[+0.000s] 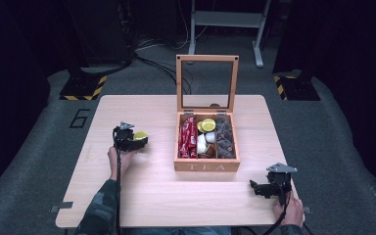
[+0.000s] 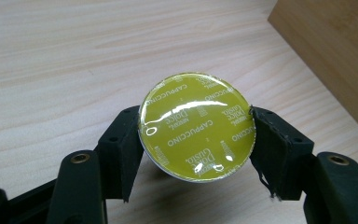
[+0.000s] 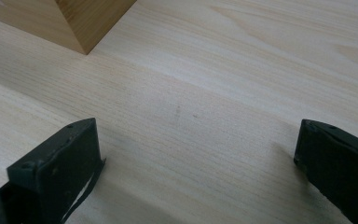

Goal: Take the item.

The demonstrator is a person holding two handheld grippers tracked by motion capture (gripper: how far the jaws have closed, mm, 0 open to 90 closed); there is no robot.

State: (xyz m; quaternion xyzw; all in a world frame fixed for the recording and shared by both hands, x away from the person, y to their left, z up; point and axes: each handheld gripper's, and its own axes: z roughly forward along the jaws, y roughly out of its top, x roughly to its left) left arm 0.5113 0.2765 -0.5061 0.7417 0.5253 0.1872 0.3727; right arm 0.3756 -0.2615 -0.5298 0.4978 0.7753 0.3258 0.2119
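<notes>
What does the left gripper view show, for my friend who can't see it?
The left gripper holds a round coffee capsule between its two black jaws, and the shiny yellow-green lid reads "Cappuccino" and "Dolce Gusto". Under it is the pale wooden table. A corner of the wooden tea box shows at the upper right.

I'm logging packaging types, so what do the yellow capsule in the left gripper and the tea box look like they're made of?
The capsule has a glossy yellow lid, probably foil or plastic film: it throws bright glare and carries printed lettering. Its pale rim suggests a plastic cup, though the body is hidden. The tea box looks like light, matte wood with visible grain; its raised lid has a see-through pane, glass or clear plastic.
</notes>
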